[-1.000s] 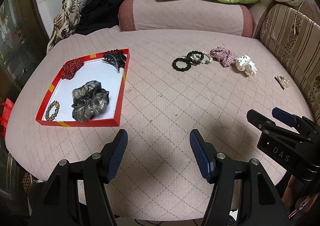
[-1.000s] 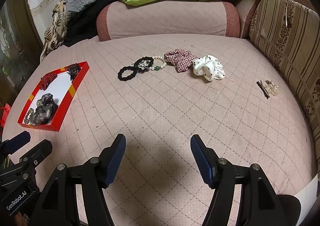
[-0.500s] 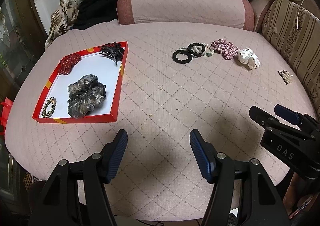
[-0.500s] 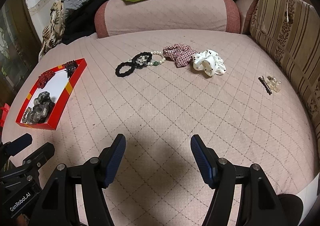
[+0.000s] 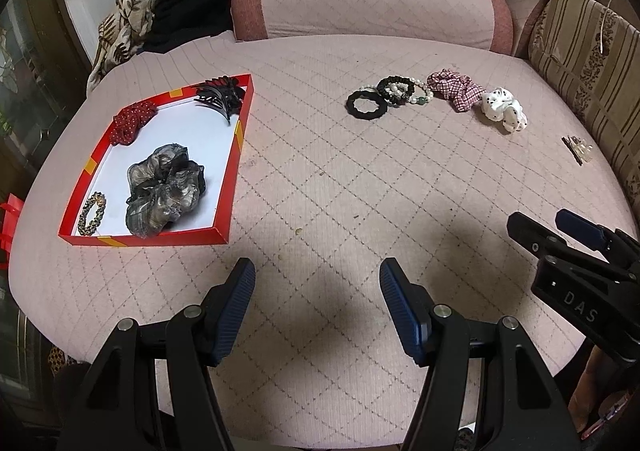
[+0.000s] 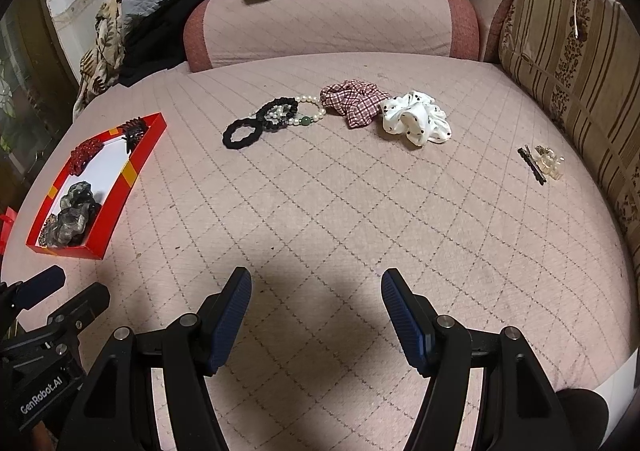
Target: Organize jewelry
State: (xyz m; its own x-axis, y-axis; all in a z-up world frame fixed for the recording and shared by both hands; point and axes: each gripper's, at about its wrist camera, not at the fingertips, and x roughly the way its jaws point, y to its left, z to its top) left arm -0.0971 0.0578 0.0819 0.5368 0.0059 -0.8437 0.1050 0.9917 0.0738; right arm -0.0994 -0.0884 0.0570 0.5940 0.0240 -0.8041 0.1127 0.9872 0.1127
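On the bed, your red box (image 5: 224, 207) holds four pieces; two black hair ties (image 6: 240, 133), bracelet, two scrunchies (image 6: 416, 119) and clips remain outside. Both tools (image 5: 316, 291) (image 6: 316, 291) hover spread, empty.

both grippers have drawn back a little from the bed (image 5: 320, 171). the tray (image 5: 230, 171) and scrunchies sit farther off.

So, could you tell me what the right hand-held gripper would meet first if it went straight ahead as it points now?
Probably just the pink quilted cushion. The right hand-held gripper is open, with bare fabric ahead; farther along that line lies the pearl bracelet, though depth is hard to judge.
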